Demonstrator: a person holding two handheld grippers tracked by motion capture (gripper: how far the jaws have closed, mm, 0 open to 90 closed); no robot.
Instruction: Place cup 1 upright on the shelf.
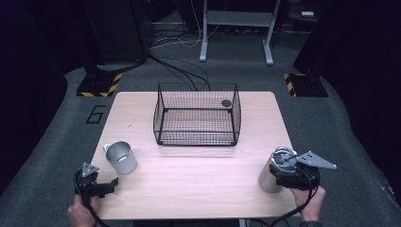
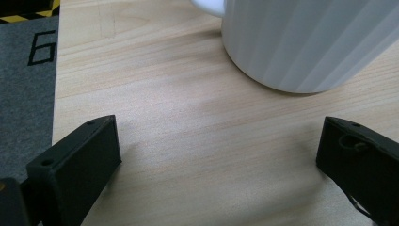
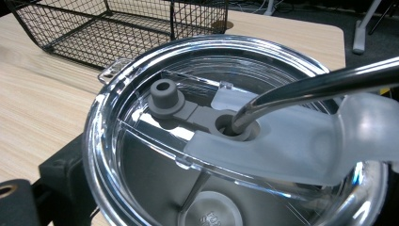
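1. The worktop [image 1: 198, 170] is carrying everything, and the wire basket [image 1: 197, 115] standing at its far middle is serving as the landmark for the rest.
2. The wire basket is sitting upright with its open top facing up, and a small dark round spot [image 1: 226, 102] is showing near its far right corner.
3. The steel tumbler [image 1: 275, 171] is standing upright near the worktop's front edge, well to the near right of the wire basket. In the right gripper view its clear lid [image 3: 141, 94] is sitting on top, with a metal straw [image 3: 320, 84] passing through a grey stopper [image 3: 165, 98] in the lid.
4. The white mug [image 1: 121, 157] is standing upright to the near left of the wire basket, well apart from it, with its handle [image 1: 107, 147] pointing away from the basket.
5. The right gripper [image 1: 297, 173] is sitting at the tumbler, on the side away from the wire basket; its jaws are closing around the tumbler's upper body just under the lid.
6. The left gripper [image 1: 105, 186] is hovering low over the worktop just nearer than the mug, farther from the wire basket than the mug is. Its jaws are standing spread wide, with bare wood between them and the mug [image 2: 306, 42] just ahead, untouched.
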